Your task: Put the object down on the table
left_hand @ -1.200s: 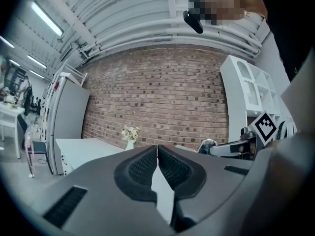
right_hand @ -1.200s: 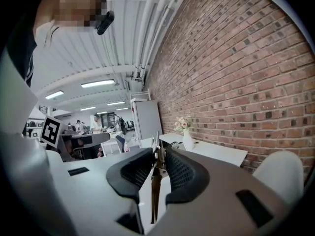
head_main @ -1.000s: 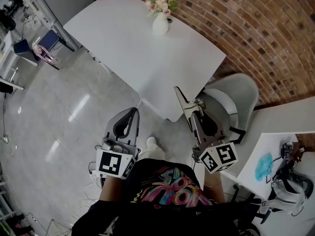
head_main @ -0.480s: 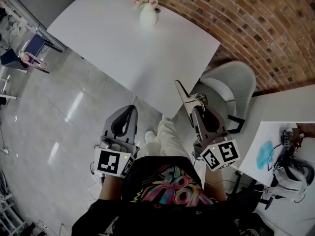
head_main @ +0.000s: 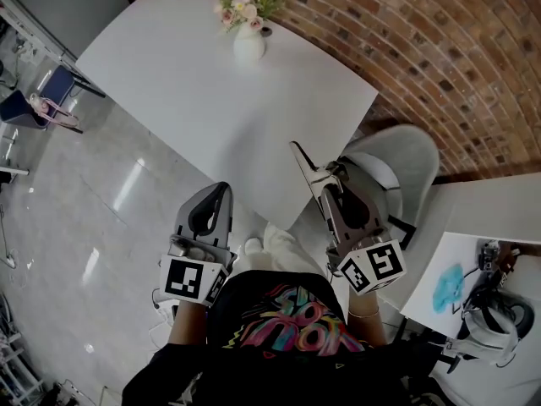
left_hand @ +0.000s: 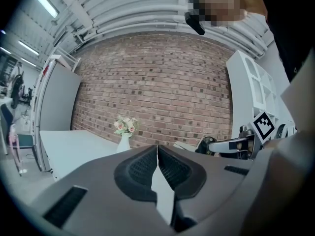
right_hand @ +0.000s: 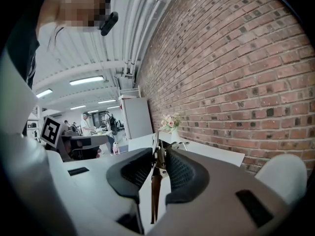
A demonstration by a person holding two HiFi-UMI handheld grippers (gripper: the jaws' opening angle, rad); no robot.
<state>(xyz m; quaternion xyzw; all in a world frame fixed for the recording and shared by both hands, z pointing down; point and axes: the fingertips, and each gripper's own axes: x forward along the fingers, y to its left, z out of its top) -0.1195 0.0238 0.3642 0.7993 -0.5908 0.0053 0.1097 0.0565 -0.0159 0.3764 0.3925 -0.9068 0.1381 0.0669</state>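
Tool (head_main: 306, 169), a thin metal piece with a pointed end, is pinched in the right gripper (head_main: 331, 189) and has not been set down; it hangs in the air by the table (head_main: 211, 83).

Left of the table's near corner, the left gripper (head_main: 221, 189) hangs over the floor. Its jaws are pressed together with nothing between them, as the left gripper view (left_hand: 157, 154) shows.

At the near corner itself, the right gripper points toward the tabletop, and the tool's tip juts past the table's edge as seen from the head. In the right gripper view the jaws (right_hand: 158, 156) close on the tool, which stands upright between the pads. Right of the table is a chair (head_main: 397, 163). At the table's far side stands a vase (head_main: 248, 41) of flowers, well apart from the tool.

The step in hand looks like the carry toward the table. The next move probably calls for reaching in over bare tabletop, lowering until the tool rests on it, then spreading the jaws and drawing back.
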